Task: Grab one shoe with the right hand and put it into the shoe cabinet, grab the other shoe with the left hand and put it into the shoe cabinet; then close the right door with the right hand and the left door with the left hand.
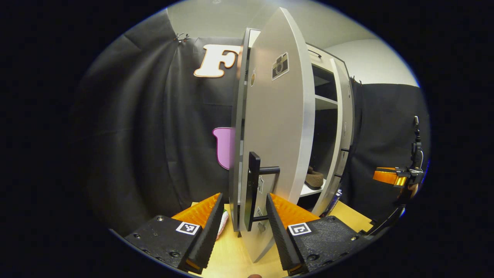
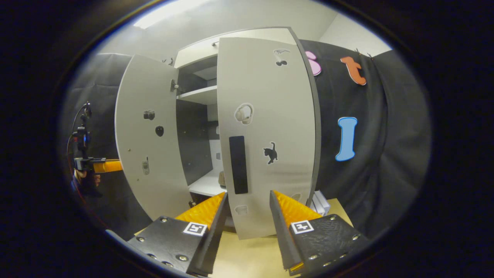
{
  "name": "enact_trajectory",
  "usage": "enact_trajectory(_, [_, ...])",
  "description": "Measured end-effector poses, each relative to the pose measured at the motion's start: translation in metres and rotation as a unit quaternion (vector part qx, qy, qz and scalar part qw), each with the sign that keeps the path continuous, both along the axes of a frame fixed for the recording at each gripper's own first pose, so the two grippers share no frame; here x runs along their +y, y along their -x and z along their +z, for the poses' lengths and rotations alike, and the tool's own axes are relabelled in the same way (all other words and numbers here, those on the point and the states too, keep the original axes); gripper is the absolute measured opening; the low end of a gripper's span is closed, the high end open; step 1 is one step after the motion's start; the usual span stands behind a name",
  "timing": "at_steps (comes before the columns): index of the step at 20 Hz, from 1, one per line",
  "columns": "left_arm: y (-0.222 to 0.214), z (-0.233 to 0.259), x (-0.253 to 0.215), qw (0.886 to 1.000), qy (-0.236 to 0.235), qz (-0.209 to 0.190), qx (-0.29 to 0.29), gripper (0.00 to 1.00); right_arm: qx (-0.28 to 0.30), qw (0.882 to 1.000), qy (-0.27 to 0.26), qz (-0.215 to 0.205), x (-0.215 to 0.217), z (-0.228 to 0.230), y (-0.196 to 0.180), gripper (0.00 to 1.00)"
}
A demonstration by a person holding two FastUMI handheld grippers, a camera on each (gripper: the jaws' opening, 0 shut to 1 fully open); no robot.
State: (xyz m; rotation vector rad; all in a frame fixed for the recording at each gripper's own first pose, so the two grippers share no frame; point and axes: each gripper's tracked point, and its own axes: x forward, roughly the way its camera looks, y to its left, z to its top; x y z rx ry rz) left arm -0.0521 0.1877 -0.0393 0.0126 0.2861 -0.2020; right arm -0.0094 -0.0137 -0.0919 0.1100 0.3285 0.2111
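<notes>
Left gripper view is showing the left gripper (image 1: pixel 241 220) gaping around the left door (image 1: pixel 276 127) handle (image 1: pixel 254 189), right gripper (image 2: pixel 247 216) released facing the right door (image 2: pixel 266 127); stiff light panels, shoe (image 1: pixel 313 179) sitting inside.

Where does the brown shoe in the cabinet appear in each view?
Left gripper view: shoe lies right of centre on the white shelf, behind the left door's edge.
Right gripper view: a small part of the shoe shows at centre, left of the right door.
Shared landmark: that shelf.
</notes>
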Motion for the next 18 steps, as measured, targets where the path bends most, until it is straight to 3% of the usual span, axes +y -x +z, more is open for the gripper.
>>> enact_trajectory(6, [-0.002,-0.001,-0.005,1.000,0.005,-0.027,0.003,0.69,-0.007,1.000,0.001,-0.015,-0.018,0.007,0.010,0.64])
enact_trajectory(8, [-0.003,-0.002,-0.006,0.999,0.004,-0.034,0.005,0.63,-0.008,1.000,0.000,-0.022,-0.023,0.008,0.014,0.64])
enact_trajectory(10, [-0.003,-0.002,-0.007,0.999,0.005,-0.042,0.008,0.63,-0.005,1.000,-0.002,-0.025,-0.027,0.008,0.017,0.61])
enact_trajectory(11, [-0.003,-0.002,-0.008,0.999,0.007,-0.046,0.009,0.69,-0.004,1.000,-0.001,-0.026,-0.029,0.007,0.018,0.61])
enact_trajectory(12, [-0.003,-0.003,-0.008,0.999,0.007,-0.049,0.010,0.63,-0.004,1.000,0.001,-0.028,-0.031,0.008,0.020,0.64])
enact_trajectory(14, [-0.004,-0.003,-0.006,0.999,0.002,-0.052,0.010,0.63,-0.006,0.999,0.005,-0.033,-0.036,0.011,0.022,0.61])
enact_trajectory(15, [-0.004,-0.002,-0.004,0.999,-0.001,-0.051,0.008,0.75,-0.008,0.999,0.005,-0.036,-0.039,0.013,0.023,0.61])
enact_trajectory(16, [-0.007,-0.002,-0.004,0.999,-0.001,-0.052,0.008,0.69,-0.009,0.999,0.005,-0.040,-0.042,0.015,0.025,0.61])
enact_trajectory(18, [-0.009,-0.002,-0.005,0.999,0.005,-0.054,0.007,0.69,-0.011,0.999,0.005,-0.048,-0.047,0.016,0.029,0.64])
